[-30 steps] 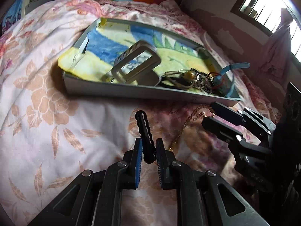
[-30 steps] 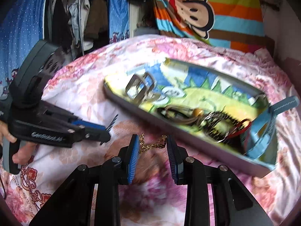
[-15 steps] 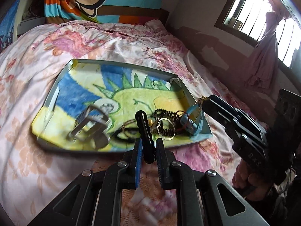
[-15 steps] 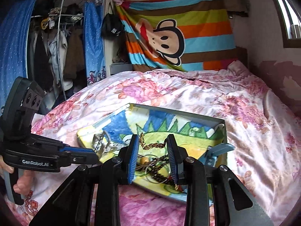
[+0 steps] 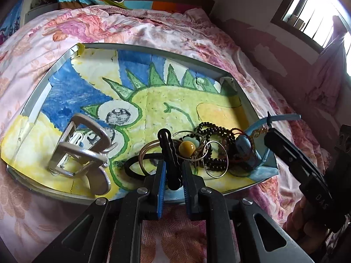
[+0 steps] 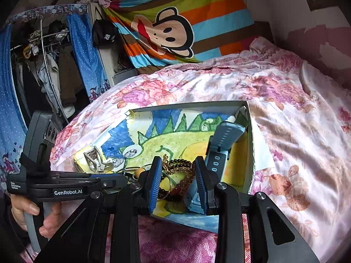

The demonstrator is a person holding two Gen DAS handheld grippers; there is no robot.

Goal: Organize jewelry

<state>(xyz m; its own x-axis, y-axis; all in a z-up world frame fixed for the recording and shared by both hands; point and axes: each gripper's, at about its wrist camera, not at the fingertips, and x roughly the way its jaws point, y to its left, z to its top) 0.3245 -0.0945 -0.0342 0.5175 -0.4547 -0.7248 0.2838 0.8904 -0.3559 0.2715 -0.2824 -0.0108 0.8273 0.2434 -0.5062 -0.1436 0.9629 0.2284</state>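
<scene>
Left hand-held gripper clenched on black clip, over tray on floral bedspread.

Tray: grey, matt, thin walls; lined with crayoned paper, creased, torn at edges.
Hair clip: silver, smooth, dull sheen; metal or plastic, cannot tell.
Bangles: thin shiny wire, metal look.
Bead string: dark, glossy.
Yellow bead: polished, glossy.
Chain: gold-coloured links, bright.
Watch strap: blue-grey, matt, rubbery.
Hair tie: black, matt.
Bedspread: floral cloth, satiny sheen, wrinkled.
Gripper pads: blue, ribbed.
</scene>
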